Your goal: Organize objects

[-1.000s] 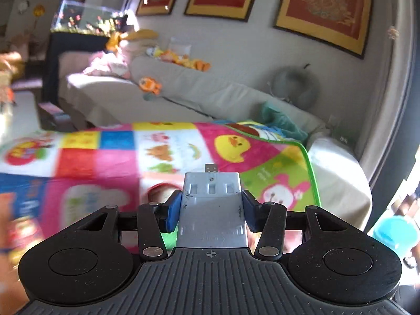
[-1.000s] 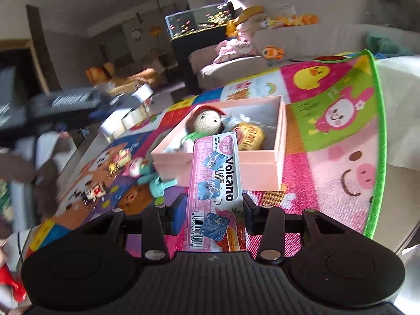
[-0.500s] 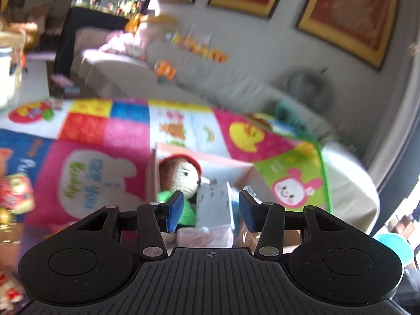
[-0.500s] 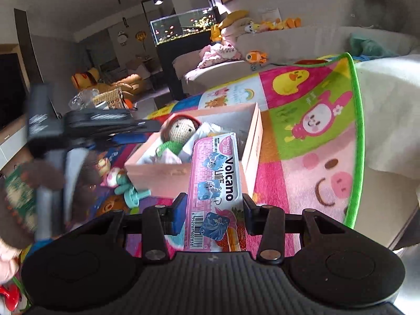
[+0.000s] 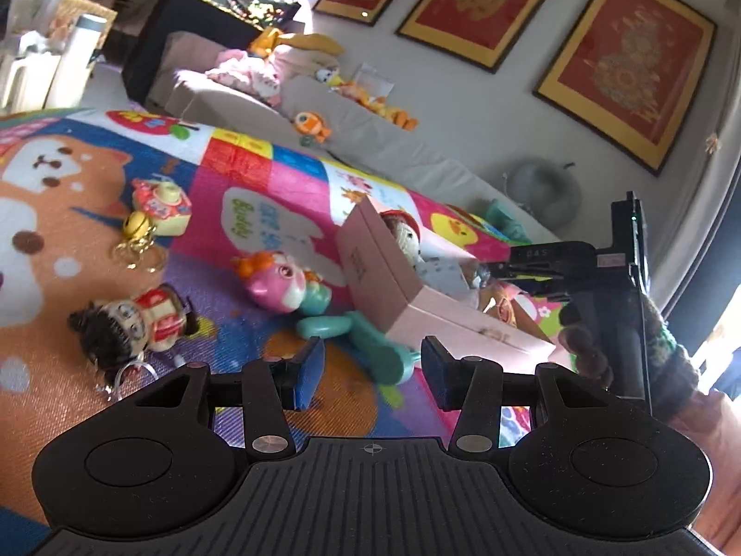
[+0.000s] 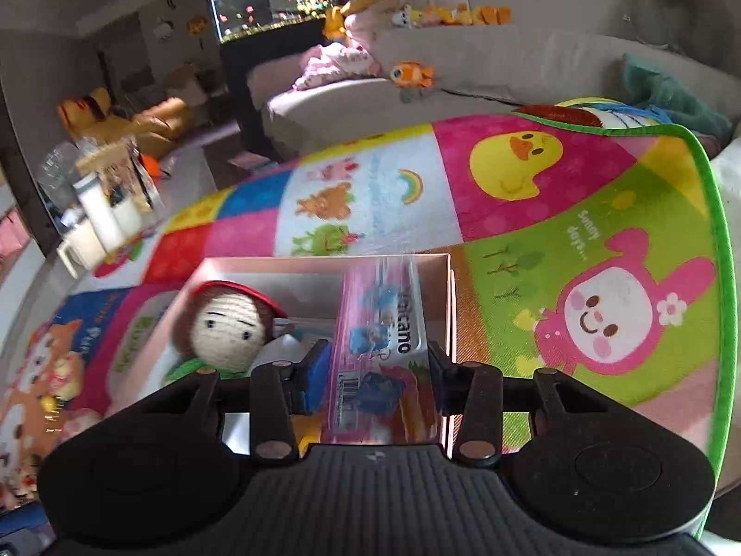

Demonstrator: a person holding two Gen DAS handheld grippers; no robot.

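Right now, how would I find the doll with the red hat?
Find the colourful cartoon play mat, then the open pink cardboard box on it. Inside, left of the pink Volcano packet, lies the crocheted doll: the only toy there with a knitted face and red hat.

A: Where does the left wrist view sit?
B: Low over the play mat (image 5: 92, 231), tilted, facing the pink box (image 5: 384, 273) from its side.
A: And the right?
B: Close above that box (image 6: 444, 306), looking down into it; both share the crocheted doll (image 6: 227, 329).
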